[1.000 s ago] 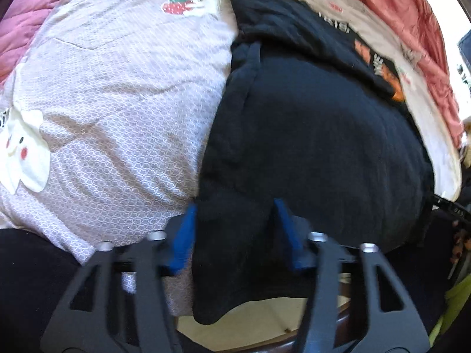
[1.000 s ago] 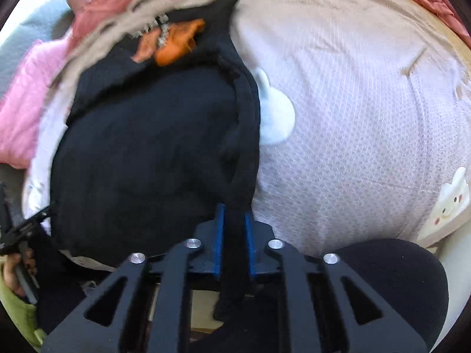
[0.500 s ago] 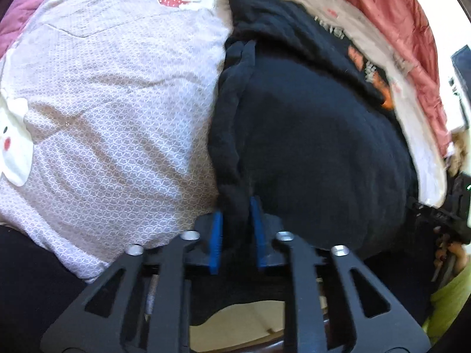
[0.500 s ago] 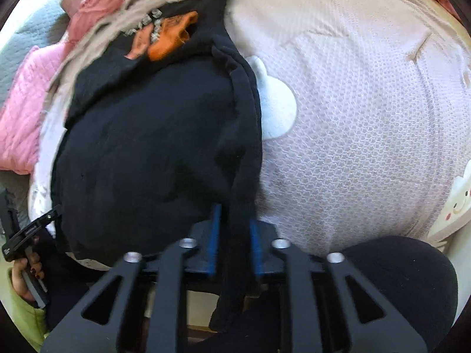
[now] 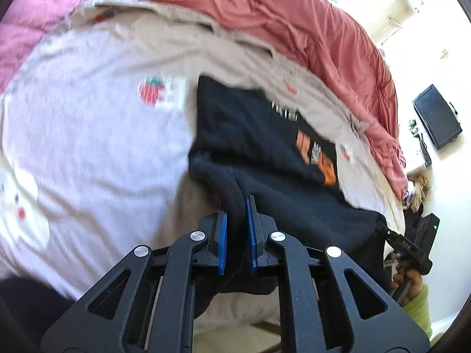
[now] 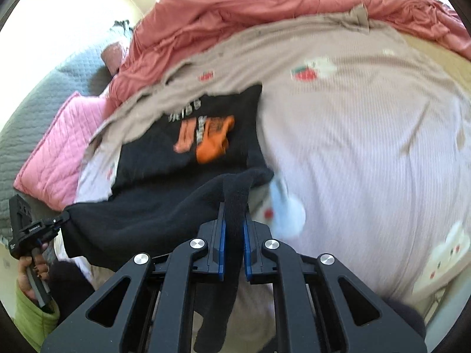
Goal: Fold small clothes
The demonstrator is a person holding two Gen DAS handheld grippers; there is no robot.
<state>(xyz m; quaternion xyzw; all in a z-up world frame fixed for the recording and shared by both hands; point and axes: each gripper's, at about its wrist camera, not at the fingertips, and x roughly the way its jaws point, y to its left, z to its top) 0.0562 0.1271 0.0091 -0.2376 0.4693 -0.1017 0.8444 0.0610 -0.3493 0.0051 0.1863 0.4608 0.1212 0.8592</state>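
Note:
A small black garment (image 5: 259, 135) with an orange print (image 5: 318, 153) lies on a pale bedsheet (image 5: 88, 135). My left gripper (image 5: 237, 206) is shut on its near hem at one corner and holds that edge lifted off the sheet. My right gripper (image 6: 234, 211) is shut on the other near corner of the same garment (image 6: 182, 147), with a strip of cloth hanging below the jaws. The near half is raised and stretched between the two grippers. The far half with the print (image 6: 206, 138) rests flat.
A red-pink duvet (image 5: 279, 14) is bunched along the far side of the bed. A pink quilted pillow (image 6: 56, 153) lies on the left in the right wrist view. The sheet has strawberry (image 5: 150, 91) and bunny prints. A dark screen (image 5: 435, 117) hangs on the wall.
The left gripper closed on the garment's near edge. Both grippers then lifted that edge up off the sheet and carried it toward the printed far half.

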